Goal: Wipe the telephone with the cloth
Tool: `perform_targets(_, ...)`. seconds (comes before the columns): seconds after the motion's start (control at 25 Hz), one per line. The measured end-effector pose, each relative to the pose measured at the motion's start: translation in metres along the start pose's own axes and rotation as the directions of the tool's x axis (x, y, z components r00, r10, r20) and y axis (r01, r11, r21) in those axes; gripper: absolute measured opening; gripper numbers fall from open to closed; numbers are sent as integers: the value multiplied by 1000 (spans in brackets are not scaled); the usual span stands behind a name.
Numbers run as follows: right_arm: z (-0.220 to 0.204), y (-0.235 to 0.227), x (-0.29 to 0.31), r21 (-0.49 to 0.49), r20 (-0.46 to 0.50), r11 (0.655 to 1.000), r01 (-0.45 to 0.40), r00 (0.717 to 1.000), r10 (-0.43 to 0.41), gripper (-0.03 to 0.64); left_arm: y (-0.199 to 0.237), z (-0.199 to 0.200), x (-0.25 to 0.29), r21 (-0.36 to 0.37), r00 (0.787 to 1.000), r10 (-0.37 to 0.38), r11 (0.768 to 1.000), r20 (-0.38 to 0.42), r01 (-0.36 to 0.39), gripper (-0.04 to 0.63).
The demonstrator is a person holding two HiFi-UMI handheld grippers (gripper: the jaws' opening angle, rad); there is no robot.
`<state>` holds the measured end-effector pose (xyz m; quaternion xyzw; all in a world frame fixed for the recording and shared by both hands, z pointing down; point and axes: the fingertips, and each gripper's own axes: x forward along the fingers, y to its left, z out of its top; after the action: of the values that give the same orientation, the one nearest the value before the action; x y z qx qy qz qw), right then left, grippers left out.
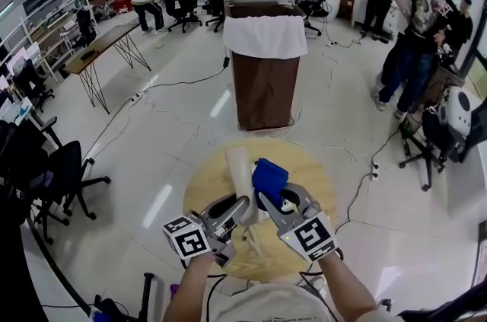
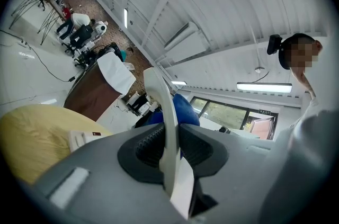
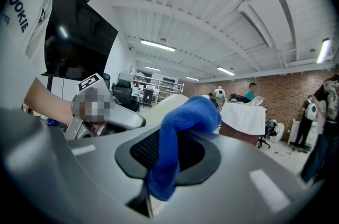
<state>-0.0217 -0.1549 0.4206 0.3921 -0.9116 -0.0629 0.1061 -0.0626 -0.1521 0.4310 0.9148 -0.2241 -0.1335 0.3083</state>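
A white telephone handset (image 1: 240, 174) stands up from my left gripper (image 1: 242, 208), which is shut on its lower part above the round wooden table (image 1: 204, 189). In the left gripper view the handset (image 2: 160, 104) runs between the pads of the left gripper (image 2: 170, 151). My right gripper (image 1: 271, 203) is shut on a blue cloth (image 1: 268, 180), whose bunched top lies against the handset's right side. The right gripper view shows the cloth (image 3: 180, 127) hanging out of the right gripper (image 3: 164, 157). A white telephone base (image 2: 82, 138) lies on the table.
A brown stand draped with a white sheet (image 1: 265, 77) rises just beyond the table. Black office chairs (image 1: 65, 176) stand at the left. People (image 1: 415, 31) and more chairs are at the right and along the brick wall. Cables cross the floor.
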Motion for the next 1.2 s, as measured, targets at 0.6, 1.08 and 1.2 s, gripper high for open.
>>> perform_targets(0.6,-42,21,-30,44,-77,999,-27,997,31,63,-1,15,17,-11,998,30,999,62,-30,81)
perform_targets(1.08,-71,29,-35,119,-107,993,-17,994,29,63,6,7,21,-80,999,18,997,51,-14,80)
perform_targets(1.2,-90,27,-35,230,-99,973,-29,994,53,63,-6,6,22,-90,998,-21,996,54,26,80)
